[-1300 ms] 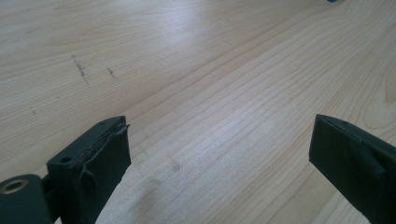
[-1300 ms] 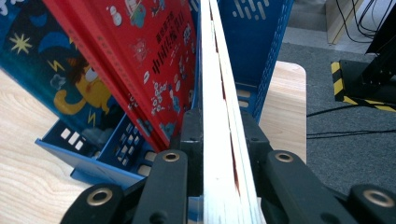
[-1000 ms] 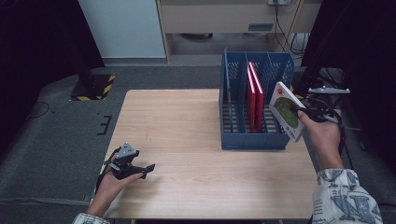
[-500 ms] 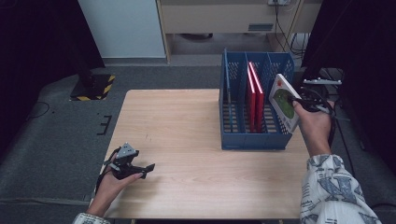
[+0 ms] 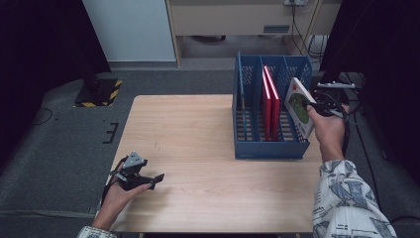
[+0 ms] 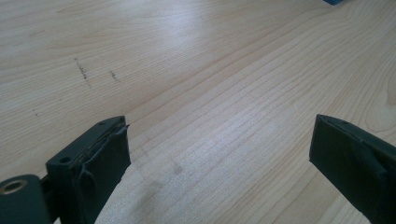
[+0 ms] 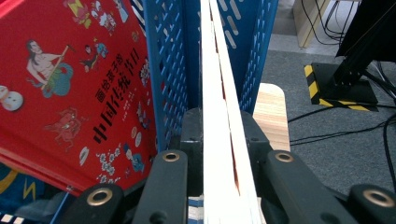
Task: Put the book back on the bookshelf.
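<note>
Paper-stiff and light, the green-and-white book should handle easily, though its glossy cover may slip (best pinched near the spine edge, as now). The right gripper is clamped on it, over the right end of the blue rack at the table's far right corner. Two red books stand inside. The left gripper rests wide and empty near the front left corner.
</note>
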